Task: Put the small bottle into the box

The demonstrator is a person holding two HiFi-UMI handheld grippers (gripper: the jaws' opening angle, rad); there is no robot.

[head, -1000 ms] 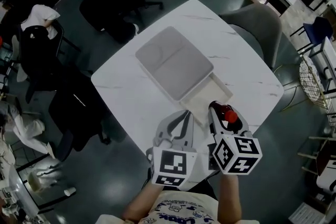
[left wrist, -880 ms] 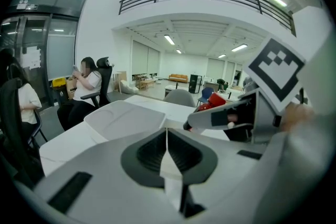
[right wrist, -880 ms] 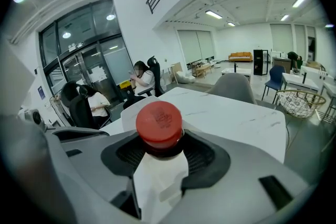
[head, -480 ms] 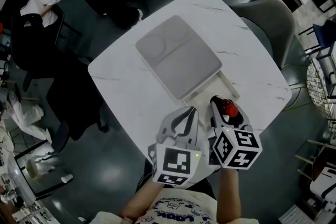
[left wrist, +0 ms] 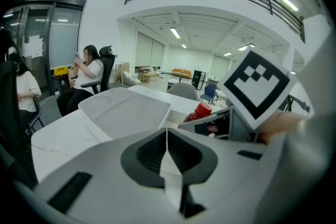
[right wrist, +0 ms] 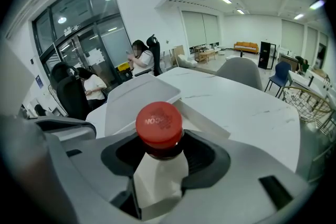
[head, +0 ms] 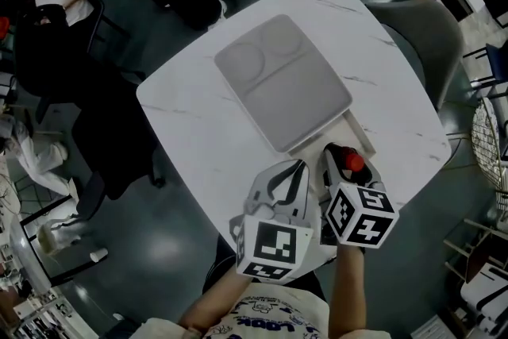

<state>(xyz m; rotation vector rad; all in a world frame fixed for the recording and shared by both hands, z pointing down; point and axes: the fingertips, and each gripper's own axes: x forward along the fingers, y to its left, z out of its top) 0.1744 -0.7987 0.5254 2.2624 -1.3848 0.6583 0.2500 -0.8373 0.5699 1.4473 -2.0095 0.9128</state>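
The small bottle (head: 352, 163) has a red cap (right wrist: 159, 122) and a white label, and my right gripper (head: 339, 153) is shut on it at the table's near edge. The box (head: 352, 134) lies just beyond it. A grey lid (head: 282, 80) covers most of the box, leaving only the near end open. My left gripper (head: 294, 171) hovers beside the right one with its jaws closed on nothing. In the left gripper view the left gripper (left wrist: 167, 135) points at the lid (left wrist: 126, 110), with the bottle's cap (left wrist: 203, 109) to the right.
The white marble table (head: 190, 123) has dark floor all around it. A grey chair (head: 429, 28) stands at the far right edge. A person sits on an office chair (right wrist: 140, 57) beyond the table, and another chair (head: 48, 36) is at the left.
Both grippers, the right one with the bottle, have edged a little toward the box's open end. The head view has shifted slightly.
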